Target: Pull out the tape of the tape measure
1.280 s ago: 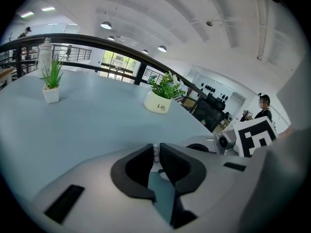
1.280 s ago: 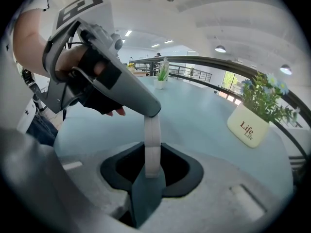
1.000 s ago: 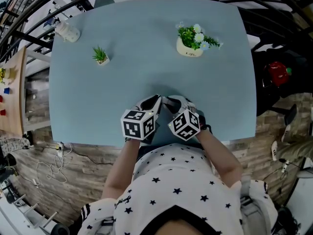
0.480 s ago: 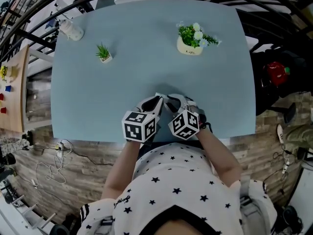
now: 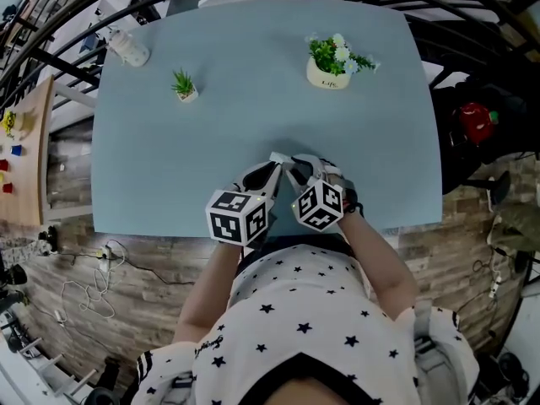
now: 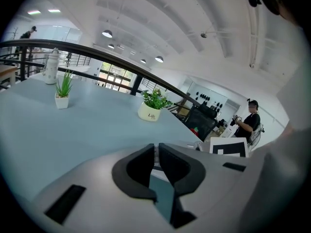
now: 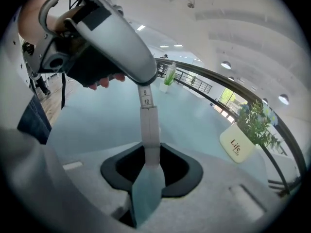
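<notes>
My two grippers meet tip to tip just above the blue table (image 5: pixel 211 142), near its front edge. In the right gripper view a white tape (image 7: pixel 146 98) with printed numbers runs from the left gripper (image 7: pixel 144 84) straight down to my right gripper (image 7: pixel 151 161). A wider white part of the tape measure (image 7: pixel 150 130) sits between the right jaws, which are shut on it. In the left gripper view my left gripper (image 6: pixel 155 152) is nearly closed, pinching the thin tape. From the head view, only a short white bit of tape (image 5: pixel 281 159) shows between the left gripper (image 5: pixel 268 169) and right gripper (image 5: pixel 295 165).
A cream flower pot (image 5: pixel 327 76) stands at the back right, a small potted plant (image 5: pixel 186 93) and a white bottle (image 5: pixel 131 51) at the back left. A black railing runs behind the table. A person (image 6: pixel 248 123) stands far off to the right.
Both grippers stay tip to tip near the front edge with the tape between them; only the view has shifted slightly.
</notes>
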Tool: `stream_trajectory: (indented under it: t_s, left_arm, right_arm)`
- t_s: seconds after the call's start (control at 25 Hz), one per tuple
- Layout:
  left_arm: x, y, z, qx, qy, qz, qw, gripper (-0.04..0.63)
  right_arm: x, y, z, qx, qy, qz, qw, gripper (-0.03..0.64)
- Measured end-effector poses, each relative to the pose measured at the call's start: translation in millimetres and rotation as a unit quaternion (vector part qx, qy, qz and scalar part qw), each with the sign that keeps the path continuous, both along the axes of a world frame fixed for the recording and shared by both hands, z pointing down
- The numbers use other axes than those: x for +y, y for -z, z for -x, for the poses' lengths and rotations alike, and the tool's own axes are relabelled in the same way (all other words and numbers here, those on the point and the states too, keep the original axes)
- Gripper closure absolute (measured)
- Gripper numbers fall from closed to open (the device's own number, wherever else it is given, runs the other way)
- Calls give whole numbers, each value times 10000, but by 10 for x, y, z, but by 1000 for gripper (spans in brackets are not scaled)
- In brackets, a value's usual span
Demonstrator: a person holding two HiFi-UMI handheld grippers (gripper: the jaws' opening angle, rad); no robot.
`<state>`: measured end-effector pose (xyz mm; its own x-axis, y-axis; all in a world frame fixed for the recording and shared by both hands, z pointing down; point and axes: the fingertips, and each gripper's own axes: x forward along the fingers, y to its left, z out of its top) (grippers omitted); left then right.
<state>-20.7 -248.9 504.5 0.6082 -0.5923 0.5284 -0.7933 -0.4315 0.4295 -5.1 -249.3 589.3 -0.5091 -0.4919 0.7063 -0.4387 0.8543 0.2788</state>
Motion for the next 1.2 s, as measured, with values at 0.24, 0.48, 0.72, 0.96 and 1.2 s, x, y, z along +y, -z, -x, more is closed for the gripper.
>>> stream_trajectory:
  t_s: [0.24, 0.48, 0.72, 0.96, 1.2]
  left_arm:
    - [147, 79, 30, 34, -17, -95, 9999, 565]
    - [251, 237, 134, 156, 75, -291, 9994, 565]
    - [406, 341, 212, 181, 98, -465, 9987, 565]
    - [605, 381, 360, 185, 204, -529, 9982, 565]
    - [787, 558, 446, 356, 265, -687, 9966, 565]
  right_arm:
    - [48, 39, 50, 85, 78, -114, 9999, 518]
    - [99, 33, 20, 117, -64, -133, 9998, 518]
    - [146, 51, 84, 156, -60, -224, 9996, 518]
    - [276, 48, 203, 435, 203, -425, 9979, 518]
    - [360, 21, 109, 463, -13, -369, 9982, 518]
